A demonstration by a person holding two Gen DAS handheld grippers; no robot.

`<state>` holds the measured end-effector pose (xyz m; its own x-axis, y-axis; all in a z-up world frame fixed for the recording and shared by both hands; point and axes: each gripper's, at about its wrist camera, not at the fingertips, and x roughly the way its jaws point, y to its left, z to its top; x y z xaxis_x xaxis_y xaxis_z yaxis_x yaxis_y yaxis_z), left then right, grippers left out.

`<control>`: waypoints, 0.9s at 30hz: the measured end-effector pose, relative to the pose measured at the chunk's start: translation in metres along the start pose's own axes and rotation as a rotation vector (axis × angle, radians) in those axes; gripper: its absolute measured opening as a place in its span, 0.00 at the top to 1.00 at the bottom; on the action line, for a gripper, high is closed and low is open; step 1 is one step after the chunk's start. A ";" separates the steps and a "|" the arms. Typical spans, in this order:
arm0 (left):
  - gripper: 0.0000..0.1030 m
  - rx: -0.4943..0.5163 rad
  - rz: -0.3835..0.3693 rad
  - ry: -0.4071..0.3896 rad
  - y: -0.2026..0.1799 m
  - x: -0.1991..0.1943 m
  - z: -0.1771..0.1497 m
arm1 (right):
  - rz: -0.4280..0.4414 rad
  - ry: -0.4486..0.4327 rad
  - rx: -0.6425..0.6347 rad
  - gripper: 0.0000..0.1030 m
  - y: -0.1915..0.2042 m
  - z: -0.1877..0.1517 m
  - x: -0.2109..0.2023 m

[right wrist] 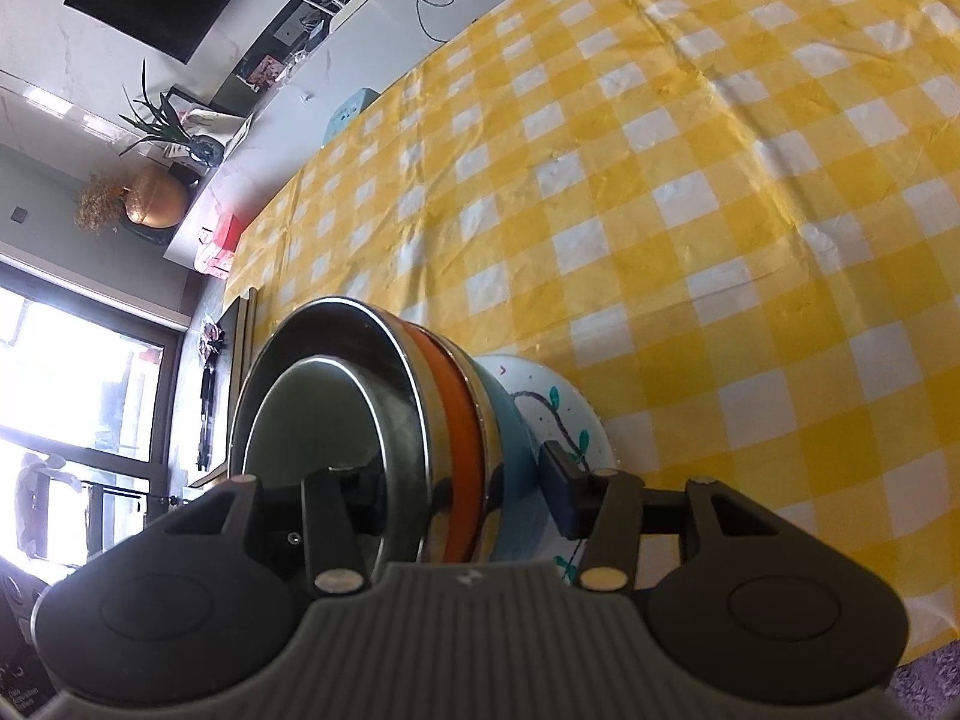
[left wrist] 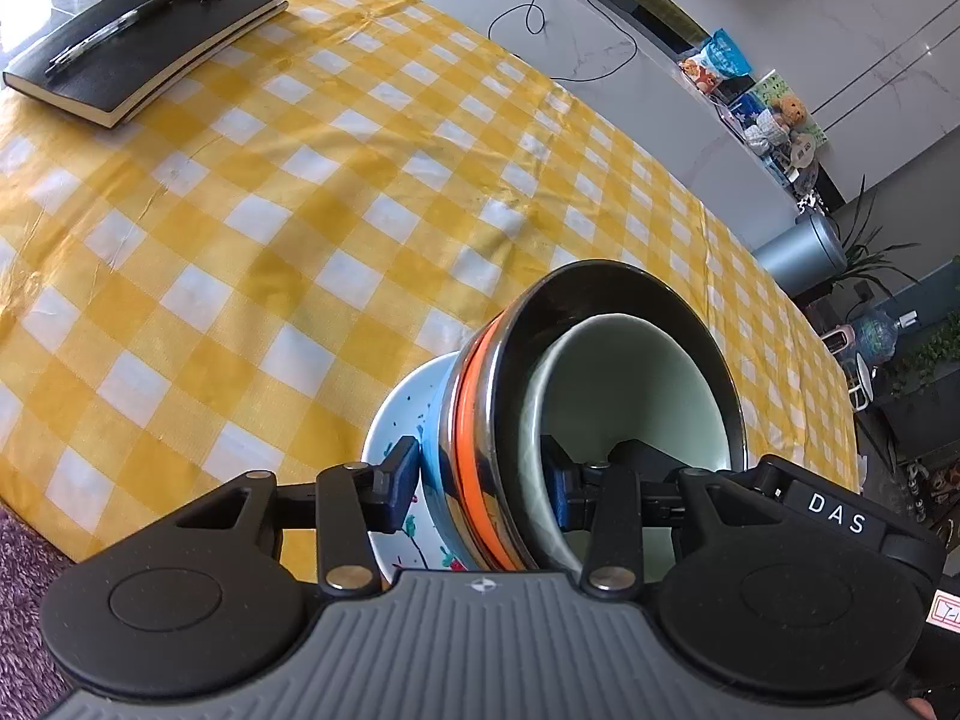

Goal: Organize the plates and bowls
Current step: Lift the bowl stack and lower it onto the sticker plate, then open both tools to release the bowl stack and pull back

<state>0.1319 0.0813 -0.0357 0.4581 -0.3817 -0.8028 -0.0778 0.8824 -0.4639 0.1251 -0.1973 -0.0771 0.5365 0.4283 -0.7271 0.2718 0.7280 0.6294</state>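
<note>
Showing bright, even daylight across yellow checked tablecloth (left wrist: 312,192) in both wrist views. Blowing out to white at window (right wrist: 66,396) on left edge of right wrist view; looking like main light source. Casting soft shadows over cloth near frame centre and beside bowl stack (left wrist: 600,420). Glinting on steel bowl rim (right wrist: 336,306) and on glossy wall panels (left wrist: 870,30). Bending straight lines strongly toward edges, darkening at corners. Staying sharp mid-frame, softening slightly at periphery.

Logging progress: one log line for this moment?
left gripper: shut on stack | right gripper: shut on stack | plate under
</note>
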 end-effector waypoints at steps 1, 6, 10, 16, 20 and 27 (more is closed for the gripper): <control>0.54 0.007 0.004 0.000 -0.001 0.000 0.000 | 0.001 0.000 -0.001 0.51 0.000 0.000 0.000; 0.41 0.025 -0.001 -0.021 -0.002 -0.005 -0.001 | 0.011 -0.013 0.001 0.38 0.000 0.000 -0.004; 0.37 0.090 0.037 -0.092 -0.009 -0.020 -0.005 | -0.015 -0.051 -0.049 0.37 0.004 -0.003 -0.016; 0.37 0.173 0.057 -0.234 -0.019 -0.060 -0.014 | -0.048 -0.139 -0.174 0.35 0.013 -0.017 -0.045; 0.37 0.292 0.074 -0.305 -0.035 -0.083 -0.030 | -0.072 -0.225 -0.282 0.35 0.018 -0.032 -0.069; 0.37 0.459 0.201 -0.423 -0.055 -0.100 -0.073 | -0.135 -0.414 -0.462 0.35 0.025 -0.066 -0.109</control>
<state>0.0261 0.0506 0.0431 0.7900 -0.1385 -0.5973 0.1449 0.9887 -0.0376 0.0210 -0.1902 -0.0006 0.8111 0.1416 -0.5675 0.0351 0.9567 0.2889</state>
